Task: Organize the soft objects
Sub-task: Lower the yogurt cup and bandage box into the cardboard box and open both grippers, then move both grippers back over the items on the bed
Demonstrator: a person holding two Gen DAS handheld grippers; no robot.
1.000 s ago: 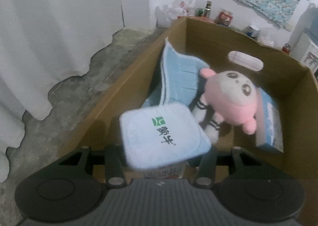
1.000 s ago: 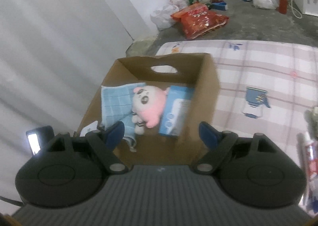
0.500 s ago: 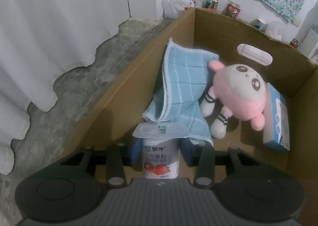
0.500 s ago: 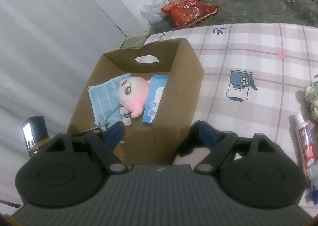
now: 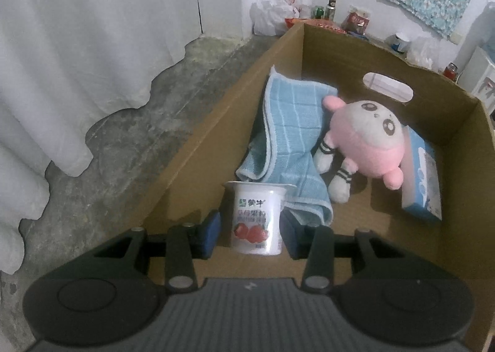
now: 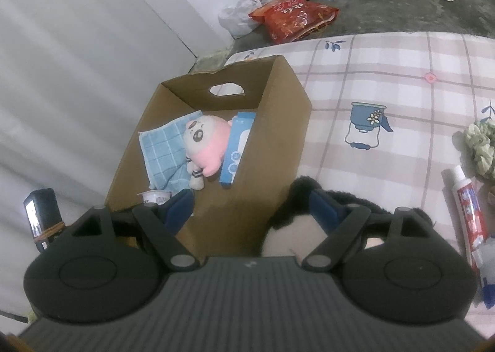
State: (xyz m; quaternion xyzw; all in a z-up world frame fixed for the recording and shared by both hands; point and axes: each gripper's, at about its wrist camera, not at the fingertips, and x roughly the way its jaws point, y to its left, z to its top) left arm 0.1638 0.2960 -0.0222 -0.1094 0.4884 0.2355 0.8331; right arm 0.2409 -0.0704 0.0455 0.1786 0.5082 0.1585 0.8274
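A cardboard box [image 5: 216, 135] [image 6: 278, 135] holds a blue checked towel [image 5: 287, 132] [image 6: 164, 151], a pink plush toy [image 5: 368, 141] [image 6: 207, 141] and a blue tissue pack [image 5: 423, 178] [image 6: 236, 148]. A white strawberry yogurt cup [image 5: 258, 219] [image 6: 154, 196] stands upright in the box's near corner. My left gripper [image 5: 250, 228] is open, its pads a little apart from the cup on both sides. My right gripper [image 6: 250, 206] is open above the box's near wall, over a black-and-white plush [image 6: 294, 228] on the bed.
The box sits at the edge of a checked bedsheet [image 6: 402, 89]. A toothpaste tube [image 6: 470, 197] and a green scrunchie [image 6: 479, 148] lie at the right. A phone [image 6: 40, 216] stands left of the box. Bags and bottles [image 6: 294, 15] litter the concrete floor.
The left gripper tipped the yogurt cup upright, set it down in the box and opened off it. The right gripper rose and drew back, bringing the black-and-white plush under it into view.
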